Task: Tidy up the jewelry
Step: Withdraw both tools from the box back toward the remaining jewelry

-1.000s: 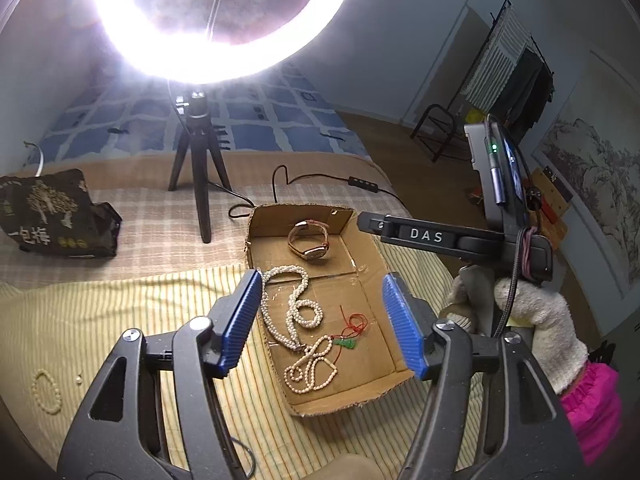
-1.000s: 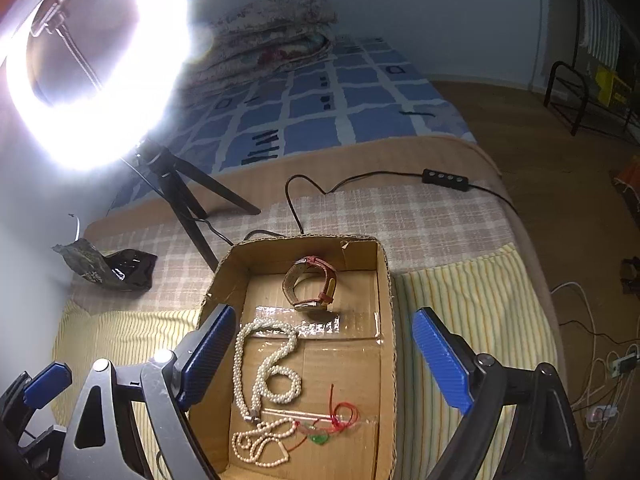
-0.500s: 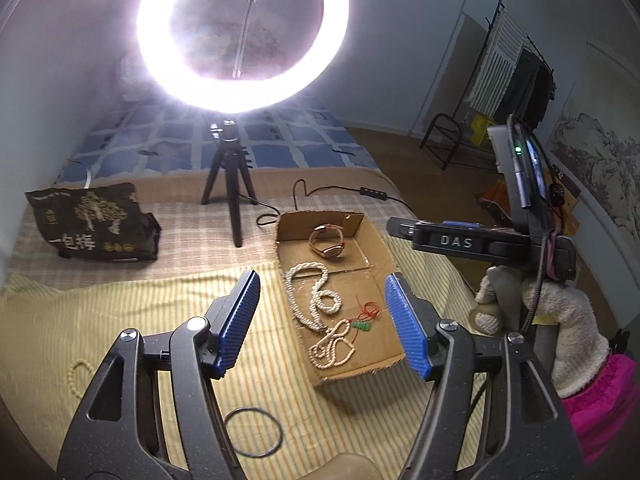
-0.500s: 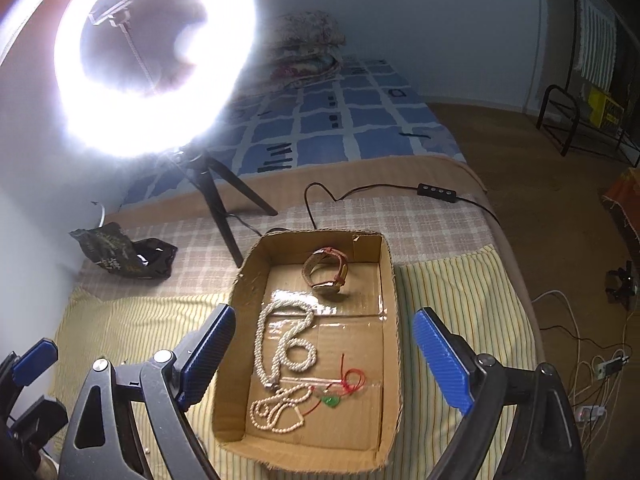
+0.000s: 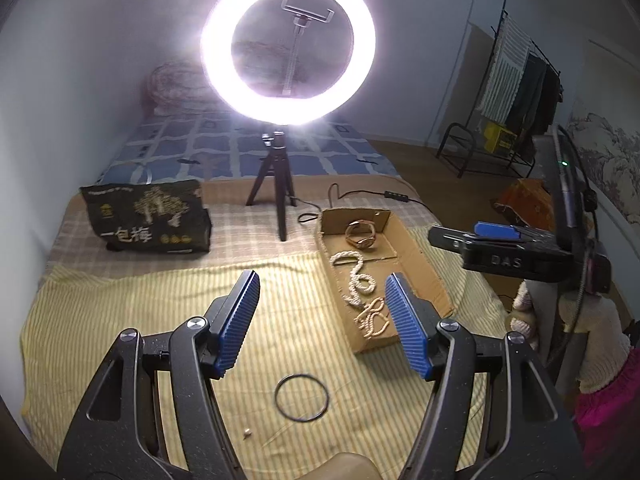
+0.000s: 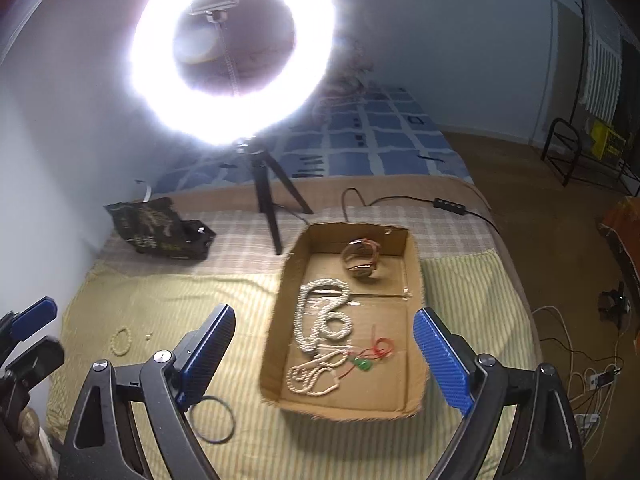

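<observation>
My left gripper (image 5: pixel 320 320) hangs over the striped cloth (image 5: pixel 120 320) with its ribbed blue pads (image 5: pixel 240 320) spread wide and nothing between them. My right gripper (image 6: pixel 324 356) is likewise wide apart and empty, its pads (image 6: pixel 440 364) framing the near part of the box (image 6: pixel 414 280).

The box is shallow brown cardboard with ragged edges, lying on the cloth to the right of centre. Inside, at the far end, a watch (image 6: pixel 360 260) with a tan strap stands curled on its side. Nearer lies a long white bead necklace (image 6: pixel 320 316) in loops, then a thinner pearl strand (image 6: pixel 316 374) coiled by the near wall, and beside it a red cord (image 6: pixel 380 346) with a small green pendant (image 6: pixel 363 365).

Outside the box, a thin black ring (image 5: pixel 301 397) lies flat on the cloth, just left of the box's near corner. A small bead bracelet (image 6: pixel 121 340) lies well to the left, with a tiny loose bit (image 6: pixel 149 335) next to it.

Behind the box a black tripod (image 5: pixel 276 184) holds a glaring ring light (image 5: pixel 288 44), which washes out much around it. Its cable (image 6: pixel 400 200) with an inline switch runs along the checked blanket (image 5: pixel 248 220). A crinkled dark snack bag (image 5: pixel 148 216) sits left of the tripod. A blue patchwork bedspread (image 6: pixel 380 148) lies beyond, and a clothes rack (image 5: pixel 516 80) stands by the far wall.
</observation>
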{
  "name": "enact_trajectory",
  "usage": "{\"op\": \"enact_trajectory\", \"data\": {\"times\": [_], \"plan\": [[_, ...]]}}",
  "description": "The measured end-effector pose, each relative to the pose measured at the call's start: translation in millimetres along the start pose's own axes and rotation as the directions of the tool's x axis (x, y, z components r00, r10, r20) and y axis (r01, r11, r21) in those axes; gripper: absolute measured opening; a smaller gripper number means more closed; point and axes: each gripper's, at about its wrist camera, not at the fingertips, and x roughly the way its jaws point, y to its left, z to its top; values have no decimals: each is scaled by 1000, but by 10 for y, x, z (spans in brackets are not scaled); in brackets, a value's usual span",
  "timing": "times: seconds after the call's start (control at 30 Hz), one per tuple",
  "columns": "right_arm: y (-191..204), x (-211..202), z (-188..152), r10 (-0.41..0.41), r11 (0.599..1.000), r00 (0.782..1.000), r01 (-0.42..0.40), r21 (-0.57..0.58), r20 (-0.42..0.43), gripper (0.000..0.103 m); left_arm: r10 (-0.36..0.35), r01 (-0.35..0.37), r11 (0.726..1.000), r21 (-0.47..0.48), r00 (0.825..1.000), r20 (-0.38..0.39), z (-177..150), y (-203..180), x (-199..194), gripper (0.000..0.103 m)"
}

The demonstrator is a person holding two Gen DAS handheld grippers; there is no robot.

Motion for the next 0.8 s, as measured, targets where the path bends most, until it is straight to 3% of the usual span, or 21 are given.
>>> {"op": "enact_trajectory", "data": {"times": [0.27,0.33,0.57,0.8], "plan": [[375,-204,-347,59,998,997,-58,-26,41,92,61,-61,998,-16,998,19,-244,319,-290,67],[453,-217,-444,78,997,996,-77,-29,40,103,69,-69,997,-17,998,12,-314,394,-331,67],[696,-231,-748,96,994,993,-92,-61,63,103,71,-71,996,-48,997,-3,-535,691,-389,67],[809,-230,-1002,127,990,985,-118,-82,116,103,147,-152,983,-106,988,-54,-725,1180,-296,67]]}}
